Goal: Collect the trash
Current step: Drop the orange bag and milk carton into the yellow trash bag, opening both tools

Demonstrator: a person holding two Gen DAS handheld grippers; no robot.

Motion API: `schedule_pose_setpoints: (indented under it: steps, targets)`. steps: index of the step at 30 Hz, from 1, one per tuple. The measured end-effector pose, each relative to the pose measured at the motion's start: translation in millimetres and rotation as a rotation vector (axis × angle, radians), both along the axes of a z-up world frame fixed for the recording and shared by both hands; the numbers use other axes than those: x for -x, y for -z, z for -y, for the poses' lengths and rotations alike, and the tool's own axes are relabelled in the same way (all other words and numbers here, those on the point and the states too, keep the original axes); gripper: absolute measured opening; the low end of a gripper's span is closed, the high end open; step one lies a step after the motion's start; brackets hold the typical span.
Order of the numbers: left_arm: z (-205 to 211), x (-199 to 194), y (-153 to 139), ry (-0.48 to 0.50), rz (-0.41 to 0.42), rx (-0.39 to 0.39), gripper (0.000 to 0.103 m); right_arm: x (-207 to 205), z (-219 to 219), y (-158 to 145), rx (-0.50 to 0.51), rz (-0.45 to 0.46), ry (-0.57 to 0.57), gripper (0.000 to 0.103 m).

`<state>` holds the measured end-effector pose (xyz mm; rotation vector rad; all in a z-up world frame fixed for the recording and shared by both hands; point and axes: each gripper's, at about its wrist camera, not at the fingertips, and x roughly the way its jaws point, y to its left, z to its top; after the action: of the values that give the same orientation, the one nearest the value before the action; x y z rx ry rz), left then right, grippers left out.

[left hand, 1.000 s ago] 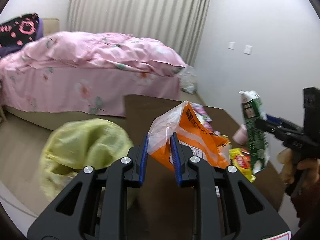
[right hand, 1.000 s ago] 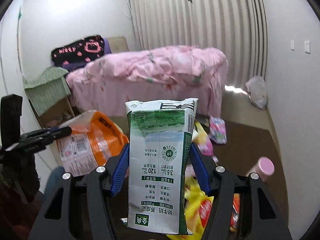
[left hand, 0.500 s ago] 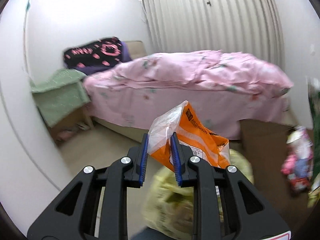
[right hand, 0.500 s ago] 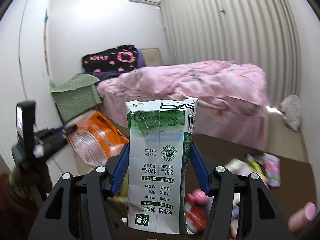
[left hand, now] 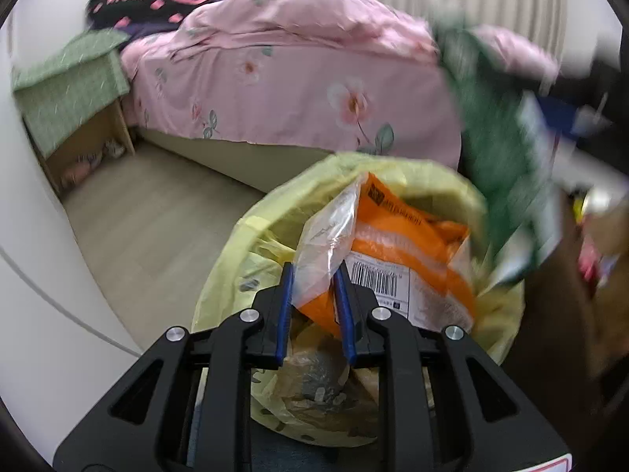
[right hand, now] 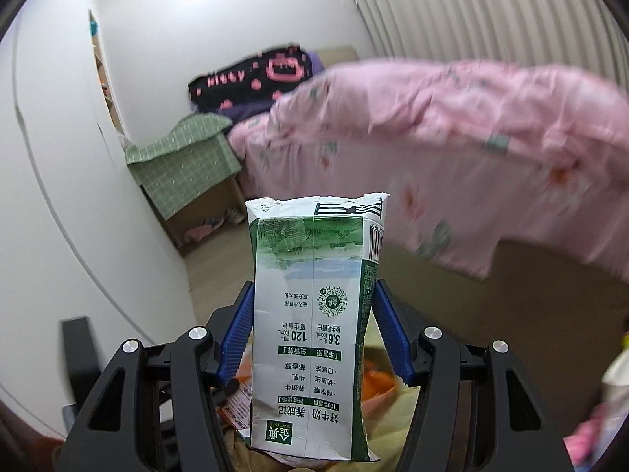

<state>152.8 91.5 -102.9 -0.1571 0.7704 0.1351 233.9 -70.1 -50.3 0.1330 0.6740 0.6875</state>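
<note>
Left tongs: your left gripper (left hand: 313, 310) pinches the clear corner of the crinkled orange-and-clear plastic snack bag (left hand: 397, 251), pads narrow, bag hanging over the bin.
Right tongs: your right gripper (right hand: 312, 330) clamps the upright green-and-white milk carton (right hand: 314, 314) by its side walls.
Bin: the yellow plastic-lined trash bin (left hand: 251, 259) sits on the floor just below both loads, its mouth open, brown crumpled waste already inside.
Doing it well: bring each load inside the rim before letting go; release the floppy bag first, so the carton does not catch on it.
Beyond: pink floral bedspread (left hand: 291, 78) and green checked bedside stand (left hand: 70, 98) lie well apart.
Hard to read: in the left view the carton is a green blur at right; the bin's base is cut off.
</note>
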Motion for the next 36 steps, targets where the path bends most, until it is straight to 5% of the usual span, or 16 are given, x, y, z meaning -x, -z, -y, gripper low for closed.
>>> schedule_pose_setpoints:
  steps: [3, 12, 23, 29, 36]
  targets:
    - [-14, 5, -3, -0.045, 0.039, 0.091, 0.020, -12, -11, 24, 0.021, -0.086, -0.017, 0.056]
    - [-27, 3, 8, -0.097, 0.001, 0.152, 0.020, -31, -12, 67, 0.004, -0.340, -0.015, 0.056]
    - [-31, 7, 4, -0.089, 0.028, 0.209, 0.020, -15, -4, 39, -0.069, -0.162, 0.080, 0.056]
    - [-36, 14, -3, -0.098, 0.053, 0.256, 0.052, -7, 13, 39, -0.133, -0.219, 0.111, 0.059]
    - [-35, 26, -28, -0.121, 0.114, 0.255, 0.059, 14, 47, 20, -0.166, -0.195, 0.137, 0.060]
